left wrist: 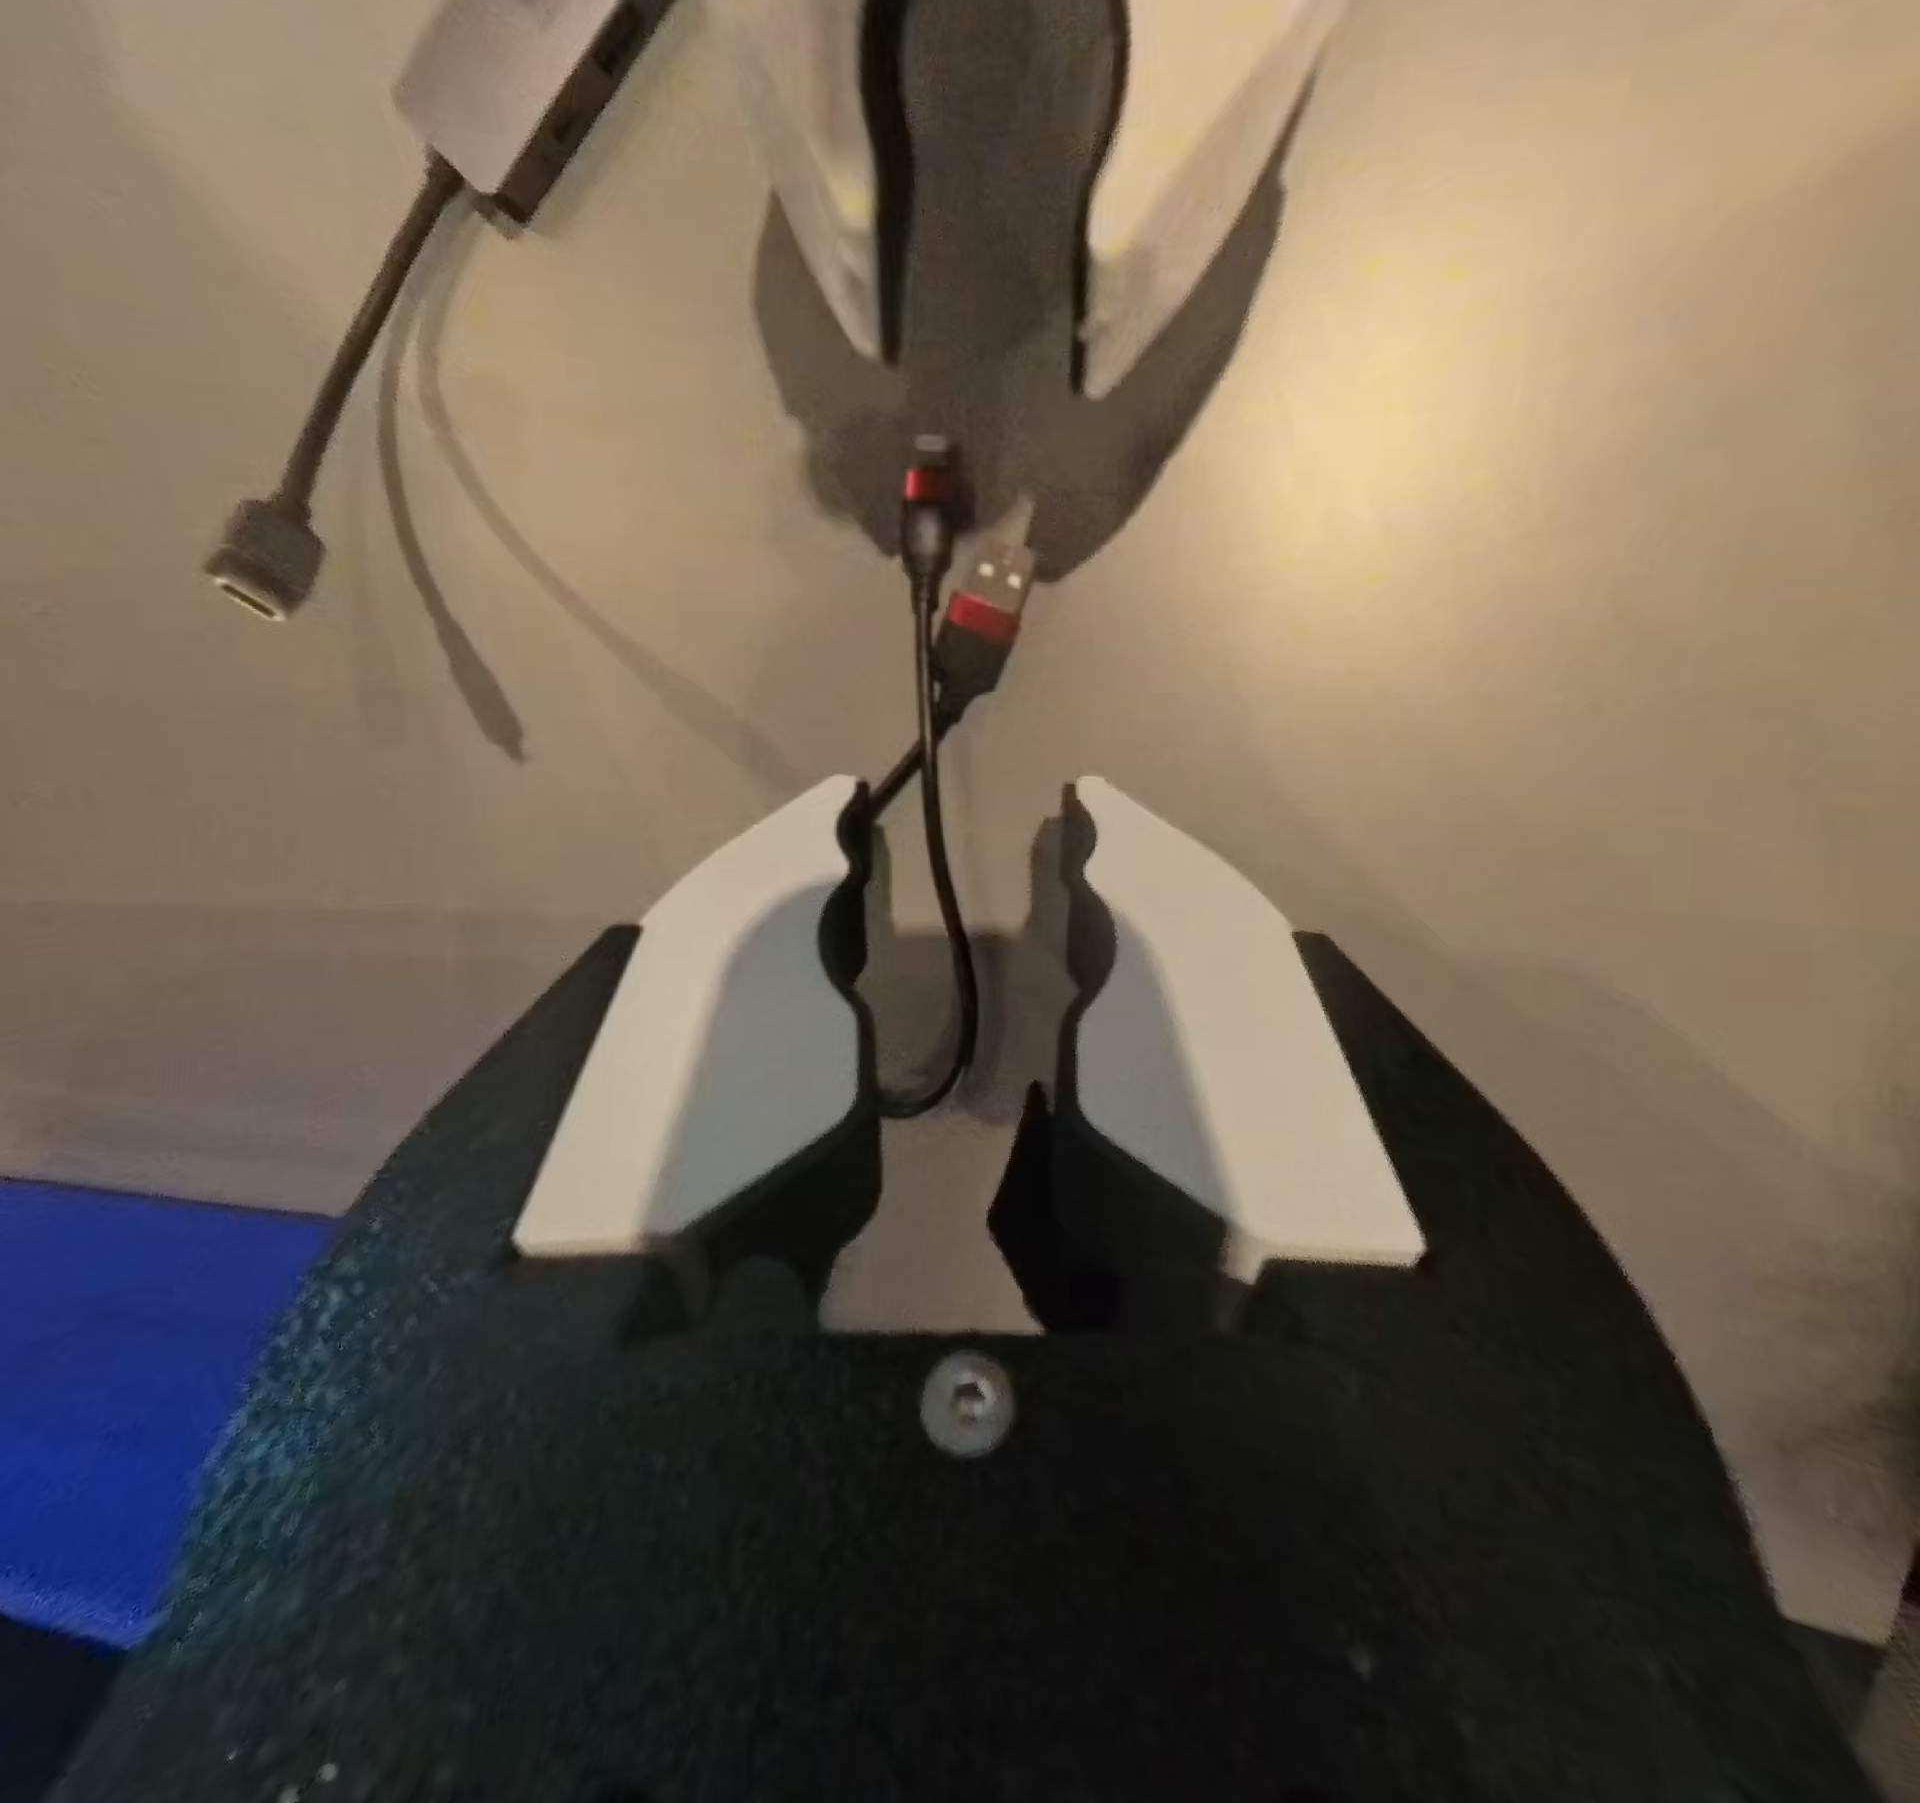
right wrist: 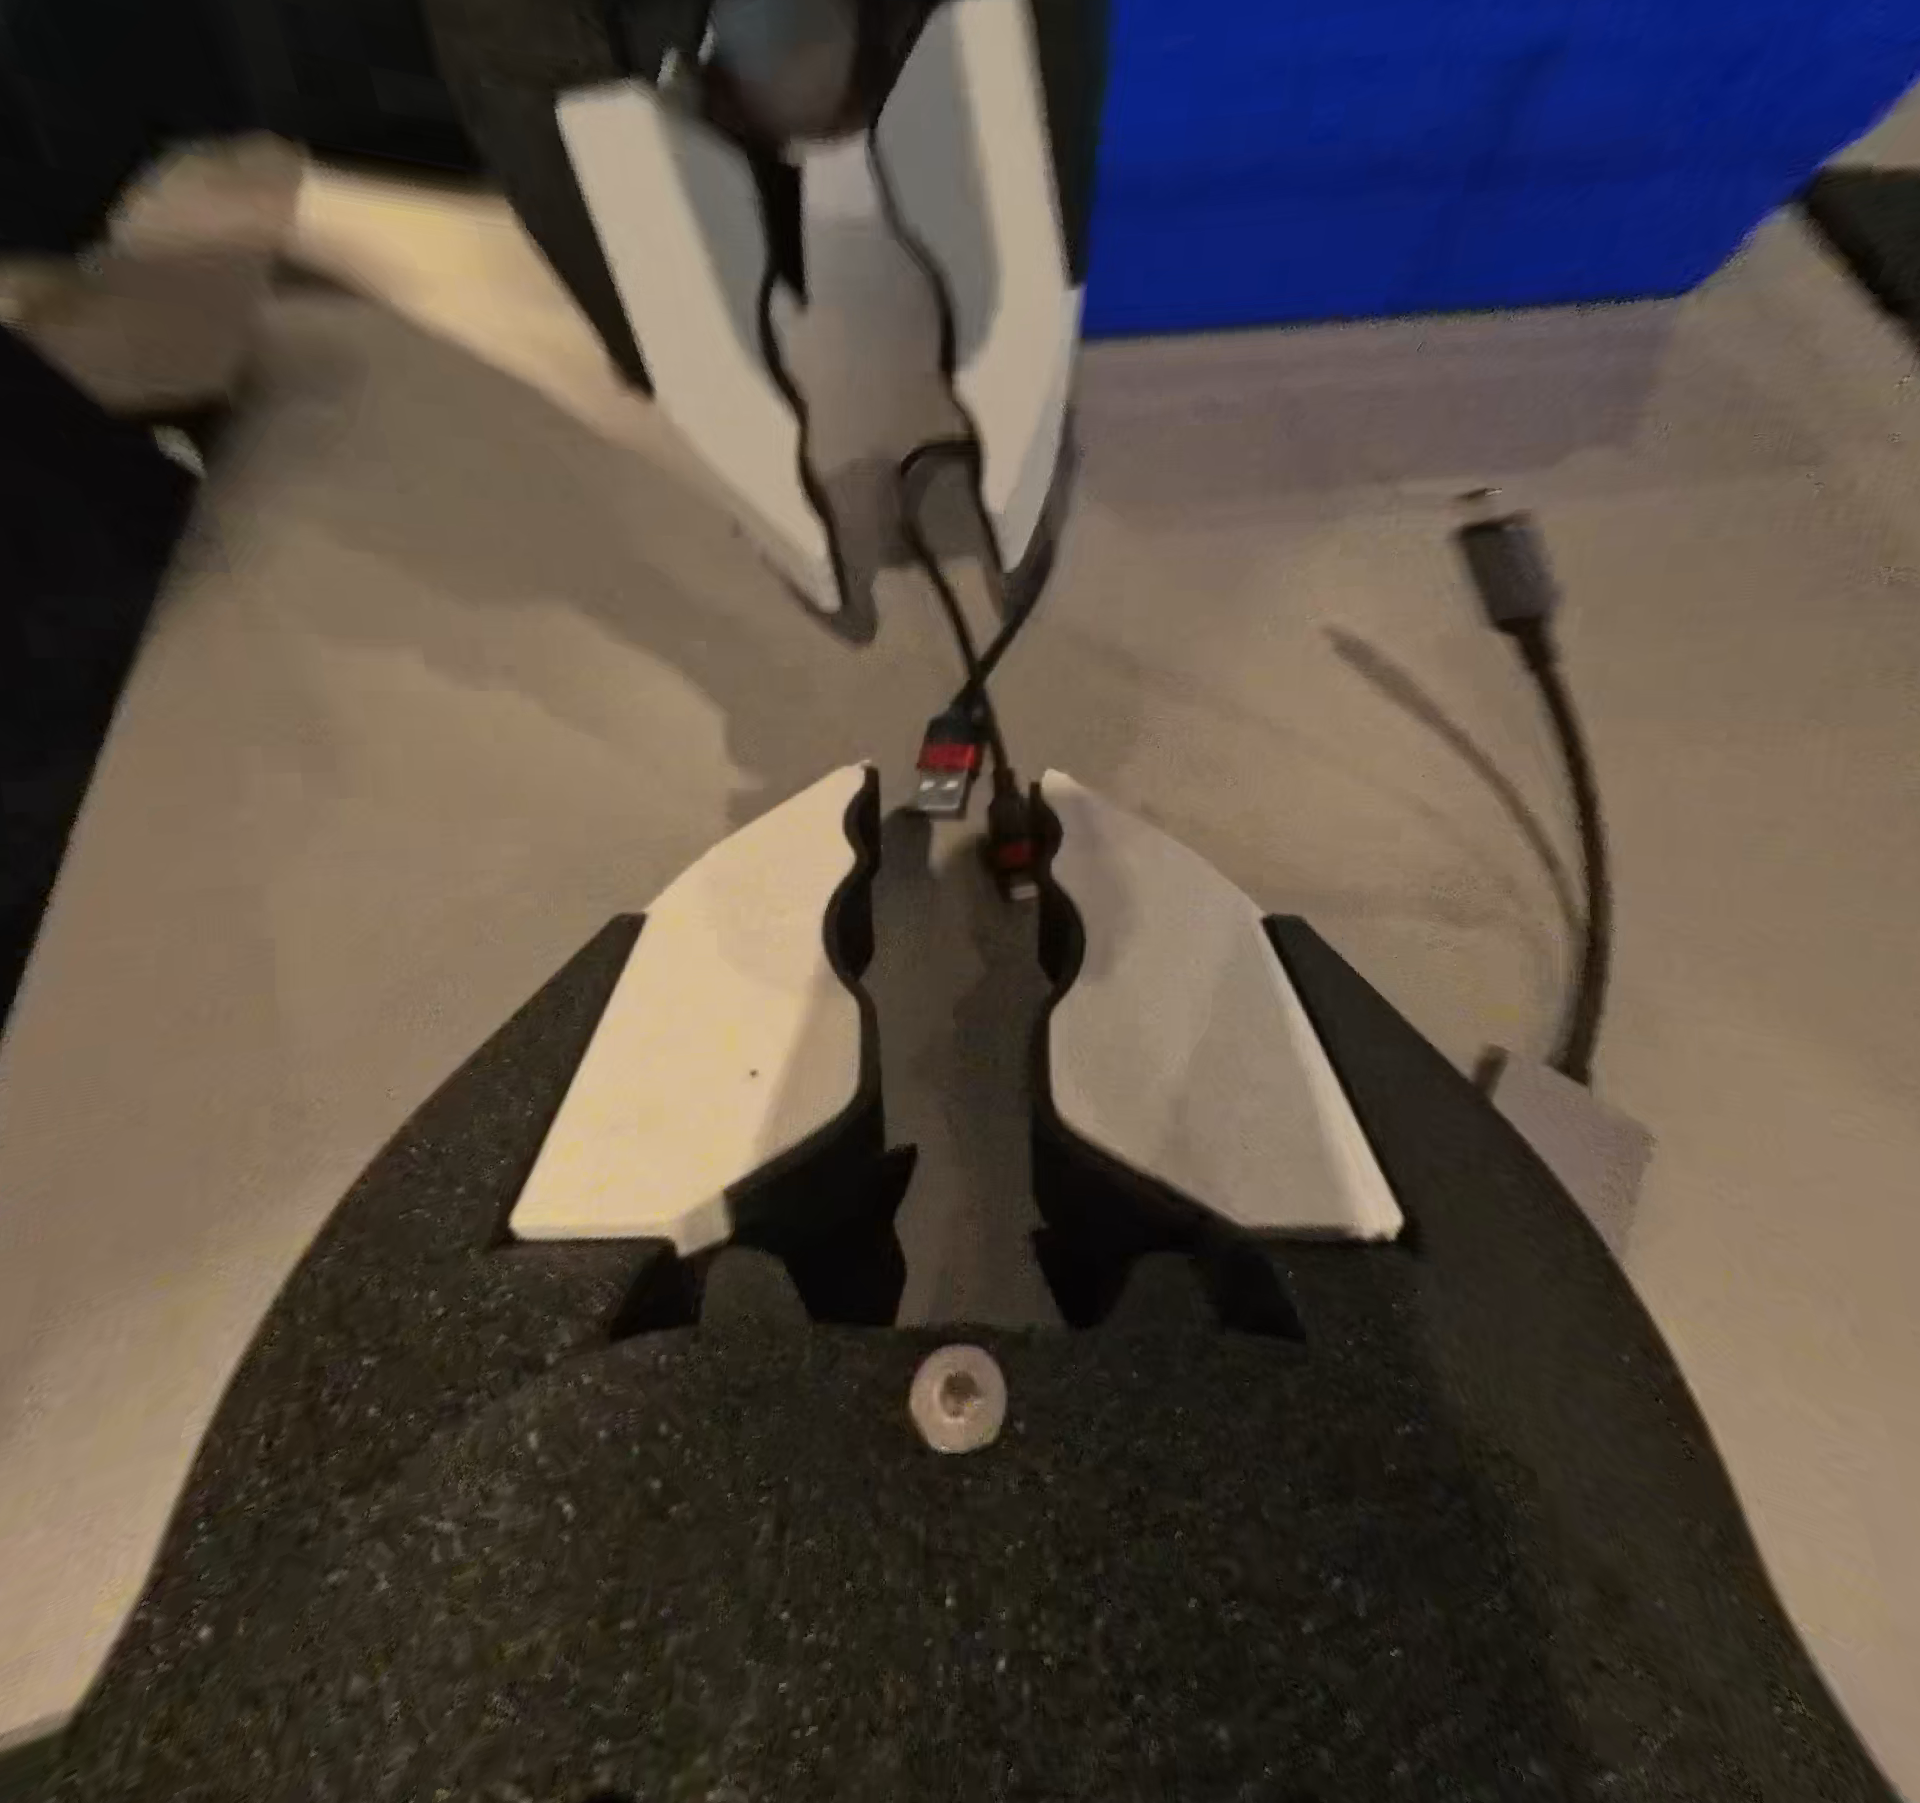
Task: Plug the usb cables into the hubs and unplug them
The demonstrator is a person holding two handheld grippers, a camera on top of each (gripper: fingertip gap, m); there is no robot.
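Observation:
A short black USB cable lies on the beige table between the two facing grippers. Its red-banded USB-A plug point(left wrist: 985, 600) point(right wrist: 943, 779) and its smaller red-banded plug point(left wrist: 928, 496) point(right wrist: 1013, 847) lie side by side, plugged into nothing. My left gripper point(left wrist: 964, 797) is open, and the cable's loop point(left wrist: 951, 984) lies between its fingers, brushing the left fingertip. My right gripper point(right wrist: 956, 785) is open, with both plugs at its fingertips and the small plug close against the right finger. A white-grey hub point(left wrist: 545, 60) point(right wrist: 1558, 1125) lies off to the side.
The hub's own dark cable ends in a loose connector point(left wrist: 260, 560) point(right wrist: 1507, 569) on the table. A blue box point(right wrist: 1455, 91) point(left wrist: 125, 1338) stands behind the left gripper. A person's hand point(right wrist: 156, 299) shows blurred beside it.

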